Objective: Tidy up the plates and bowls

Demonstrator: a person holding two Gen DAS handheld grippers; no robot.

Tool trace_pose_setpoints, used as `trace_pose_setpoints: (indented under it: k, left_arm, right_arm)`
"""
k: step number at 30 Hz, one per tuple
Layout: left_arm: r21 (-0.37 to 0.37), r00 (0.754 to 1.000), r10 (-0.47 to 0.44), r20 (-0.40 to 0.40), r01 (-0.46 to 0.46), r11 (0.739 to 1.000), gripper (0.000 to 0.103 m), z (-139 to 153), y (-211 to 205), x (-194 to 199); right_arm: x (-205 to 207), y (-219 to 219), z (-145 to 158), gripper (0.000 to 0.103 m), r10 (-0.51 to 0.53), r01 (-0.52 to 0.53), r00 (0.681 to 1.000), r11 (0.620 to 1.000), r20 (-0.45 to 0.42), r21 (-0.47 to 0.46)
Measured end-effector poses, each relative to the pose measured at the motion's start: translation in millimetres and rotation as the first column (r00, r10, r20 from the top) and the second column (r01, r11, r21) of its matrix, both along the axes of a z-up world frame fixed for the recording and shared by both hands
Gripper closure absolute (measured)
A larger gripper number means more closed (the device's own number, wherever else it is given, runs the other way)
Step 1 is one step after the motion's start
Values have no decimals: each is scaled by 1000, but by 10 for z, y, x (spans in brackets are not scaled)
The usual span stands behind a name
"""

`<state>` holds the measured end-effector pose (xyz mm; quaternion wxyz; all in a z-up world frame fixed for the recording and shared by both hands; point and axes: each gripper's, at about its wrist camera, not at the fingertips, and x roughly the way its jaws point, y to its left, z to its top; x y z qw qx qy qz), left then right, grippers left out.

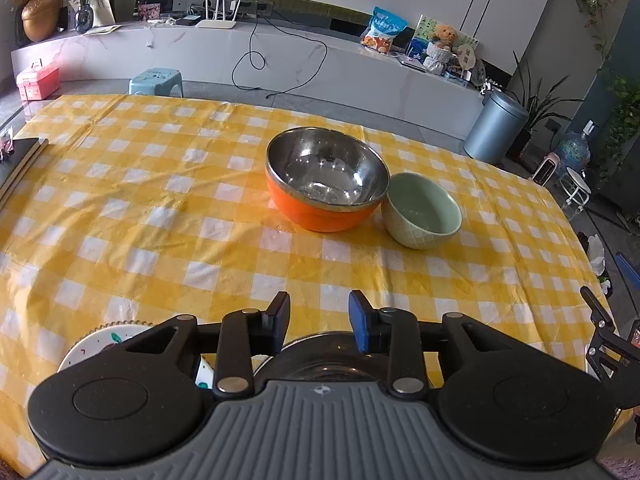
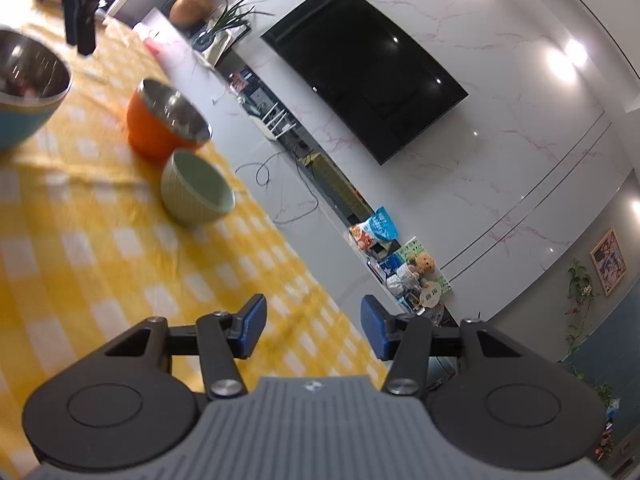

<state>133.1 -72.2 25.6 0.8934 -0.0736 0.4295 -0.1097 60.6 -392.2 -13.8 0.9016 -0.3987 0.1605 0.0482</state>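
Left claw [image 1: 319, 322]: blue pads held apart, nothing clamped between them, pointed down over a table covered by a yellow-and-white checked cloth [image 1: 132, 208]. Directly under the claw body, a dark round rim is partly seen; what it belongs to cannot be told. Just to the left of that, beneath the left finger, a white plate [image 1: 102, 342] with a scalloped edge and painted marks is partly hidden. Ahead of the claw, well apart from the pads, an orange bowl [image 1: 326, 180] with a steel lining is set upright on the cloth; touching or almost touching its right side, a smaller pale green bowl [image 1: 422, 210] is set upright, empty. Far left, at the table edge, dark flat books [image 1: 18, 162] are stacked. Beyond the table, a blue stool [image 1: 156, 80], a pink box [image 1: 38, 80] and a grey bin [image 1: 496, 128] are placed on the floor before a long white cabinet. Right claw [image 2: 313, 330]: pads held apart, nothing between them, rolled to one side over the table's edge. Ahead and to its left, the green bowl is seen first, then the orange bowl; further left, a blue bowl [image 2: 24, 92] with a steel lining is partly cut off by the frame. On the far wall, a black television [image 2: 364, 68] is mounted.
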Motion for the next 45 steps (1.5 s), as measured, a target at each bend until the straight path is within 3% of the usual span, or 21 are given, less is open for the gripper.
trace_pose_setpoints:
  k: [6,14,17,21,26,30,34,37,42,45]
  left_arm:
    - [10,997,-27,72,26,1000,46,118,103,155]
    - [-7,993,-39,111,40,999,45,204,333,548]
    - [-6,991,-54,123,56,998,45,182,358,694]
    - [-22,990,-82,117,85,996,45,97,334,922]
    - [-4,988,-101,121,102,995,45,-64,289,1142]
    - [1,989,-93,116,93,996,45,-193,264,1295]
    - [21,992,-86,95,84,996,50,-320,236,1404]
    - [41,992,-97,78,94,995,58,-390,195,1455]
    - [53,994,-97,42,95,994,82,-461,159,1486]
    - [65,995,-96,40,93,994,87,-472,147,1490]
  right_arm:
    - [373,358,338,51,14,3,997,974,-77,224]
    - [1063,896,564,53,42,73,969,892,-242,447]
    - [1296,1075,560,61,34,120,953,868,-300,481]
    - [1635,1246,483,70,-21,241,926,802,-377,546]
    - [1953,1343,289,78,-79,407,870,674,-488,617]
    - [2109,1465,202,82,-91,466,841,623,-534,628]
    - [2258,1487,92,84,-126,531,815,553,-565,642]
    - [2321,1529,16,85,-165,568,800,520,-577,638]
    - [2359,1529,-8,92,-196,578,800,508,-567,639]
    - [2341,1501,0,92,-187,571,805,502,-563,650]
